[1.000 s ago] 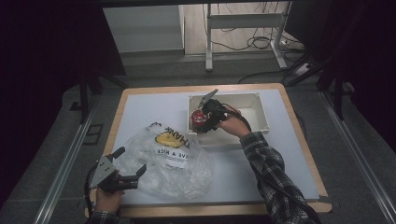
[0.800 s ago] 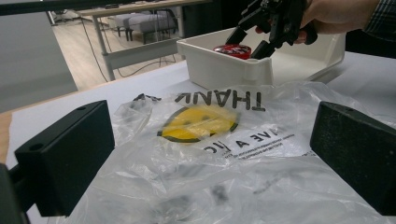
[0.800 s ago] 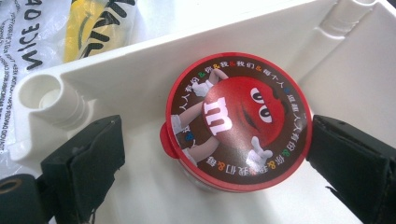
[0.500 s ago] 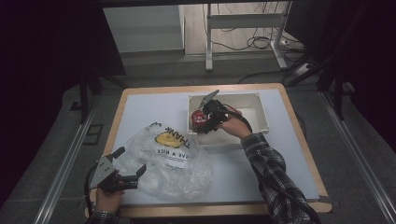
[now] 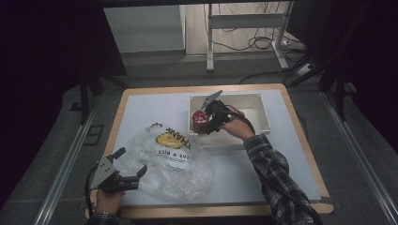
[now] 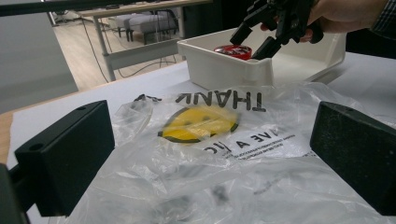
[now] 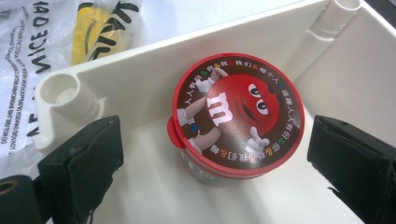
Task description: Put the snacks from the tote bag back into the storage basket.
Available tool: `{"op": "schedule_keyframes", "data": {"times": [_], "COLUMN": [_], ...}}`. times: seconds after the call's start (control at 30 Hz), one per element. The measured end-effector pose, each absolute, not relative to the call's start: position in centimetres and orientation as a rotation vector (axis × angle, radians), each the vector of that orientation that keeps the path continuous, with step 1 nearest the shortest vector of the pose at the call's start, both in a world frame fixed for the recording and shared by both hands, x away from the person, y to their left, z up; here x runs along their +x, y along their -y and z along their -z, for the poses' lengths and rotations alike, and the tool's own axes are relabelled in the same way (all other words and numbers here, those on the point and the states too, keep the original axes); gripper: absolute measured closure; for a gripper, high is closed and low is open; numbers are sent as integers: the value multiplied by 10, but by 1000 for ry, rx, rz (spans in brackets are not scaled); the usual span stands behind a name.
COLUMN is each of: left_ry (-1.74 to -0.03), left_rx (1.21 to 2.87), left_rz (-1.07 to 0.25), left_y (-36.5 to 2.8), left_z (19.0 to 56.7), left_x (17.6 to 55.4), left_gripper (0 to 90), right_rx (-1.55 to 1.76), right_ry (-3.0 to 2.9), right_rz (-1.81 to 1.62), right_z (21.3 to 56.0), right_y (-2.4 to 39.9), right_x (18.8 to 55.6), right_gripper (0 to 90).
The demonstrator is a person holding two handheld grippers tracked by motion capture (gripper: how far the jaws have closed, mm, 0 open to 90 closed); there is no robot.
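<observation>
A clear tub with a red candy-character lid [image 7: 238, 114] stands upright in the near-left corner of a white plastic bin [image 7: 355, 70]. My right gripper [image 7: 219, 140] hangs over it, open. Its jaws have just been opening, and the tub sits between them with a gap on each side. From above, the tub [image 5: 200, 119] and right gripper [image 5: 202, 125] sit at the bin's [image 5: 263, 112] left end. My left gripper [image 5: 132, 161] is open at the near-left edge of a crumpled clear plastic bag [image 5: 173, 164] with a yellow smiley print. Its jaws stand wide apart over the bag [image 6: 210, 140].
The bin and bag lie on a white table top with a wooden edge [image 5: 300, 136]. Bare table shows to the right of the bag and behind it on the left. Dark floor, metal rails and a desk frame [image 5: 244, 28] surround the table.
</observation>
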State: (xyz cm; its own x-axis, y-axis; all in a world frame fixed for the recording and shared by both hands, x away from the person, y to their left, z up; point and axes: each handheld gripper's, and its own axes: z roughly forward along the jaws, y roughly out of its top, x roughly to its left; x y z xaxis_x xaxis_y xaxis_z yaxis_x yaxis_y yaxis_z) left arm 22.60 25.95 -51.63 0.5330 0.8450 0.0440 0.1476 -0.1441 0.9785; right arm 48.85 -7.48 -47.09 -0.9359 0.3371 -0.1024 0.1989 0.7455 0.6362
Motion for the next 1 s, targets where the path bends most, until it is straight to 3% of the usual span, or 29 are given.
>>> {"op": "schedule_keyframes", "data": {"times": [1.0], "left_ry": [-859], "left_rx": [1630], "left_rz": [-761], "left_y": [-259], "left_z": [517], "left_x": [226], "left_gripper": [0], "right_rx": [438], "right_ry": [-2712], "right_rz": [-1031], "right_z": [473], "right_y": [87], "right_x": [472], "right_gripper": [38]}}
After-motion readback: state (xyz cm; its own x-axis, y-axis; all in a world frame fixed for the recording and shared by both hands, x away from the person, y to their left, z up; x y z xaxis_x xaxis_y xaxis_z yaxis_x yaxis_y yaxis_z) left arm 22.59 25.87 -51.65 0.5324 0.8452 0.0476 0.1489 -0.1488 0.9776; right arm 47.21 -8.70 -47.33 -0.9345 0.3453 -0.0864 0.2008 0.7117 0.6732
